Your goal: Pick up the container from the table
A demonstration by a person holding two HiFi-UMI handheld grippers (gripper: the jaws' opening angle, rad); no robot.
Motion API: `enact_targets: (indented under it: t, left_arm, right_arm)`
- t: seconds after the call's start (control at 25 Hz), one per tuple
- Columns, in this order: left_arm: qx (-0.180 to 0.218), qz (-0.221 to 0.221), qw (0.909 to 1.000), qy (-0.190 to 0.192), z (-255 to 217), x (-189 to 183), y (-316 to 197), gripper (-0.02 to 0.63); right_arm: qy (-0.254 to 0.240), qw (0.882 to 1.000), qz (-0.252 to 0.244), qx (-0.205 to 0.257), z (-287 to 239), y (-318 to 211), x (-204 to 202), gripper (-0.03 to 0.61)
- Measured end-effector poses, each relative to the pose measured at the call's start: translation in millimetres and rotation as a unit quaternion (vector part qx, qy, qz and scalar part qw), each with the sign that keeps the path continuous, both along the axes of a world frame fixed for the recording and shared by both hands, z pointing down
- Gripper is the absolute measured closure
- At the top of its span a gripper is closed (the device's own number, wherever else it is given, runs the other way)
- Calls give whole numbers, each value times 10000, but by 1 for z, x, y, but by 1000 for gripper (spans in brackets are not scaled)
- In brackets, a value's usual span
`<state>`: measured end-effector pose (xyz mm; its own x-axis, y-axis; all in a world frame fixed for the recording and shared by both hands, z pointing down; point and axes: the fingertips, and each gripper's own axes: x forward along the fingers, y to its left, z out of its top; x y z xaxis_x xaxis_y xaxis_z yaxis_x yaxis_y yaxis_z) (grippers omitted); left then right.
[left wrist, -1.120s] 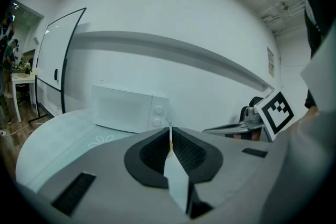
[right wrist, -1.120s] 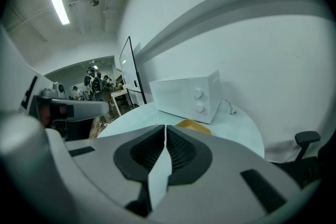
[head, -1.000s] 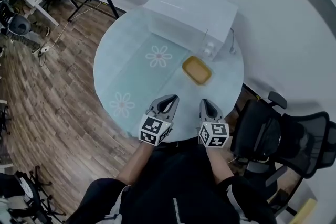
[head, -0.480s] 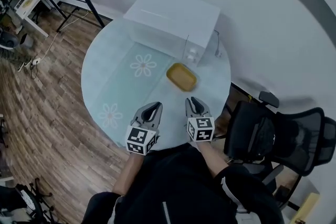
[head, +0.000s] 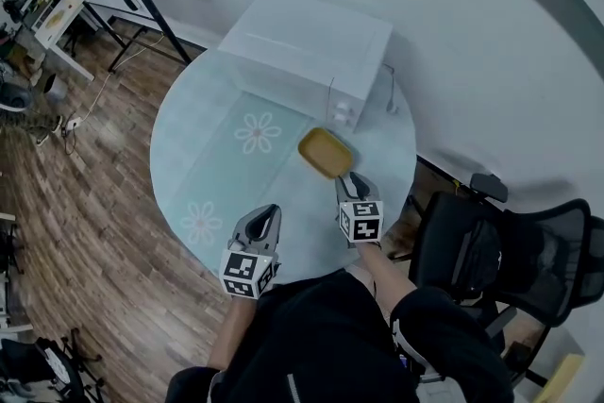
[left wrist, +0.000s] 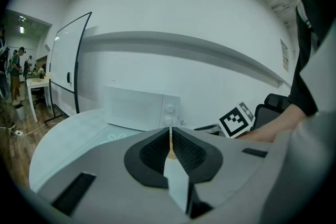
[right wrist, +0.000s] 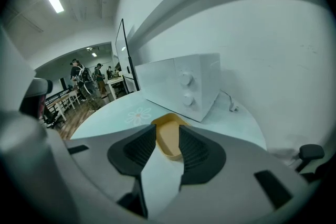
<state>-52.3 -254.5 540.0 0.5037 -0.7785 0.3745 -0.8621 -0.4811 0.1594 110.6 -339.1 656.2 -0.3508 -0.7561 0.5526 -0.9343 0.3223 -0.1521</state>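
Observation:
A shallow yellow container lies on the round pale-green table, just in front of the white microwave. My right gripper is open, its tips at the container's near edge. In the right gripper view the container shows in the gap between the two jaws of the right gripper, with nothing held. My left gripper hovers at the table's near edge, left of the container and apart from it. In the left gripper view the left gripper has its jaws together with only a thin slit and holds nothing.
The white microwave fills the table's far side, with a cable at its right. A black office chair stands right of the table. A whiteboard stand and wooden floor lie to the left.
My right gripper has moved forward up to the container's near edge. My left gripper has stayed back near the table's front edge. The head view has shifted slightly.

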Motion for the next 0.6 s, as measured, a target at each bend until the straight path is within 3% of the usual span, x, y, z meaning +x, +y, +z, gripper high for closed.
enact_targets:
  t: [0.6]
  left_arm:
    - [-326, -520, 9981, -90, 15, -28, -2, 588]
  right_arm:
    - [343, 9966, 253, -701, 64, -61, 23, 448]
